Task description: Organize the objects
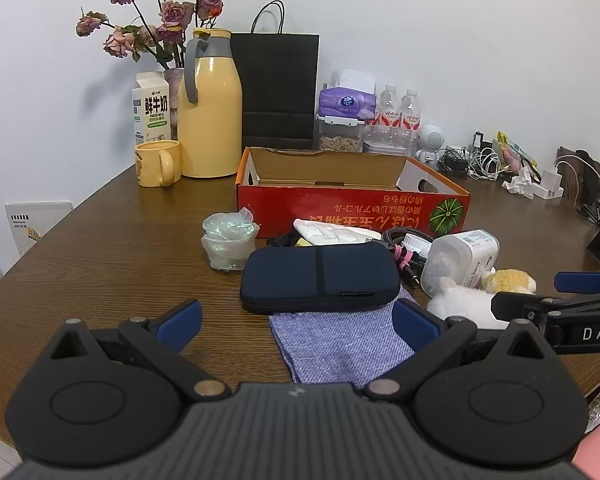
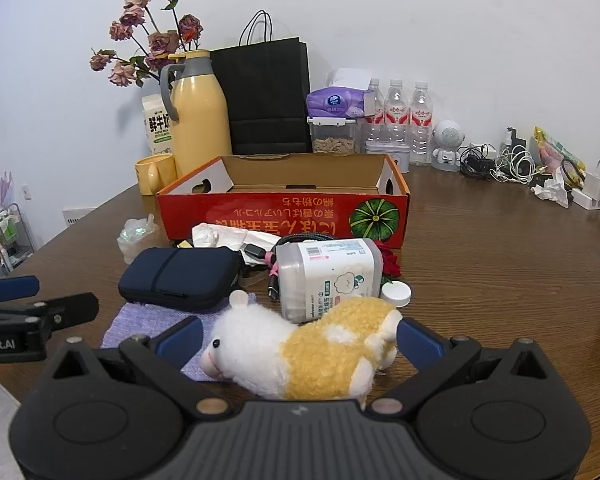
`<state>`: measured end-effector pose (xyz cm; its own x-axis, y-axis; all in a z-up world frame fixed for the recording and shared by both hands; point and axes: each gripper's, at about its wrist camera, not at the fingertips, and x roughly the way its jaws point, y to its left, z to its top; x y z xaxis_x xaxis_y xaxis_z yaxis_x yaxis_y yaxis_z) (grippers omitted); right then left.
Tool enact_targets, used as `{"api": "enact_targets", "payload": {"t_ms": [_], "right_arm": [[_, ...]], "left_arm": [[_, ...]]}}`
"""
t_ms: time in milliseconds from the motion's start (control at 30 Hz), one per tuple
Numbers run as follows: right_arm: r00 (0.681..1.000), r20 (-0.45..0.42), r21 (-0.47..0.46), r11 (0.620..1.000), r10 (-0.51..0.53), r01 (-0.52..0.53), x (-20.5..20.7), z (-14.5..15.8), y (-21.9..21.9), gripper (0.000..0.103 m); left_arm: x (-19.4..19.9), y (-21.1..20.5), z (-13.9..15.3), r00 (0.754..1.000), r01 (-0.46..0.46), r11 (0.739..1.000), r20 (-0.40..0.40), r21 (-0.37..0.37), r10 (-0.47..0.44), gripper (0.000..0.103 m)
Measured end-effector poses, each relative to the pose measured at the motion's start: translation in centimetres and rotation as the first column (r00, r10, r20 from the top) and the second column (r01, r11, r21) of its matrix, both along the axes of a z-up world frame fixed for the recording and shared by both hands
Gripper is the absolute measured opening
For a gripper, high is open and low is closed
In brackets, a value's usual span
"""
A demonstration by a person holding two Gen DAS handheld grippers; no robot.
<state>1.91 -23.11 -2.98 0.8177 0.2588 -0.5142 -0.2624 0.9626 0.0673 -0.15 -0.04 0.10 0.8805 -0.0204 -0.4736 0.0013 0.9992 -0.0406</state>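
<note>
Two grippers, both with jaws spread wide and holding nothing: left gripper (image 1: 296, 320) over the near purple cloth (image 1: 340, 344), right gripper (image 2: 298, 338) straddling the plush hamster (image 2: 300, 348). Navy zip pouch (image 1: 320, 276) lies on the cloth's far edge. Orange cardboard box (image 1: 352, 204) stands farther back on the wooden table (image 1: 100, 248), open.

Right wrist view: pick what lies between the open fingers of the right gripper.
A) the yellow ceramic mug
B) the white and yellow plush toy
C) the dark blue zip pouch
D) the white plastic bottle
B: the white and yellow plush toy lies on its side between the spread blue fingers of the right gripper; the dark blue zip pouch lies farther back to the left.
</note>
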Motion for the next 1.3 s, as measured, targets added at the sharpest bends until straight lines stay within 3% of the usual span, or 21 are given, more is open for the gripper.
{"api": "enact_targets", "payload": {"t_ms": [1300], "right_arm": [[1.0, 0.002, -0.012, 1.0, 0.002, -0.002, 0.04, -0.2, 0.38, 0.103]], "left_arm": [[-0.26, -0.29, -0.59, 0.999, -0.014, 1.0, 0.03, 0.018, 0.013, 0.103]]}}
